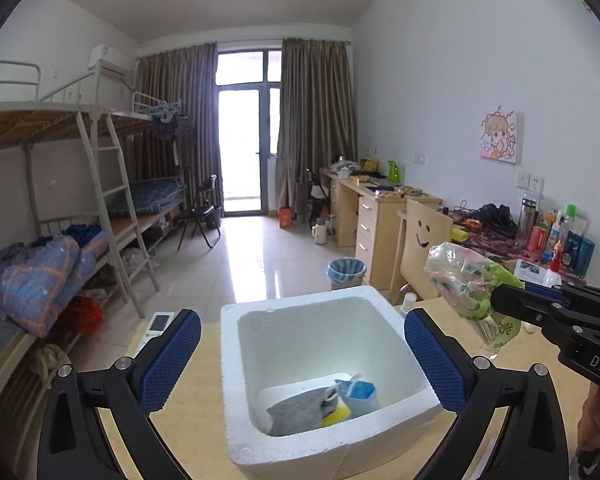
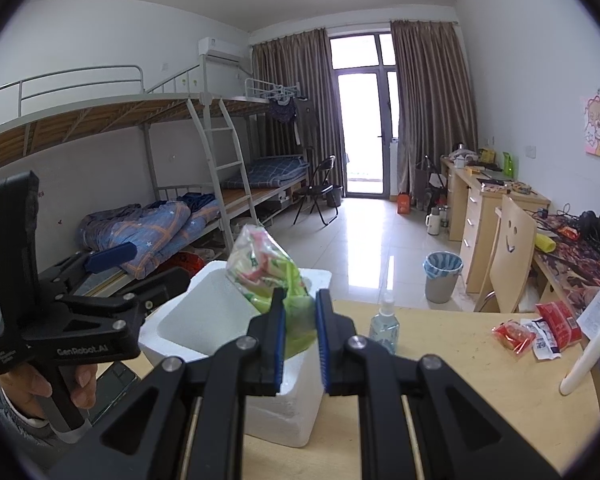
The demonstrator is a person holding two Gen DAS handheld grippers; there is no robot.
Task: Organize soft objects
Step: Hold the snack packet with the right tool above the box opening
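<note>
Two grippers work over a white foam box that sits near the front edge of the tabletop. Nearest, the left gripper stands spread wide and empty, one blue pad on each side of the box, touching nothing. Below it, at the bottom of the box, lie a grey cloth, a yellow piece and a light-blue pouch, bunched against the near wall. The right gripper is clamped on the lower end of a crinkly plastic pack, printed green and pink, held in the air above the box's right rim. The pack looks light, soft and slippery; the film will likely crumple and slide, so a hold on the gathered end, as now, seems safest, and a squeeze on the puffed middle could slip. Farther toward the right edge stand a spray bottle and red packets.
</note>
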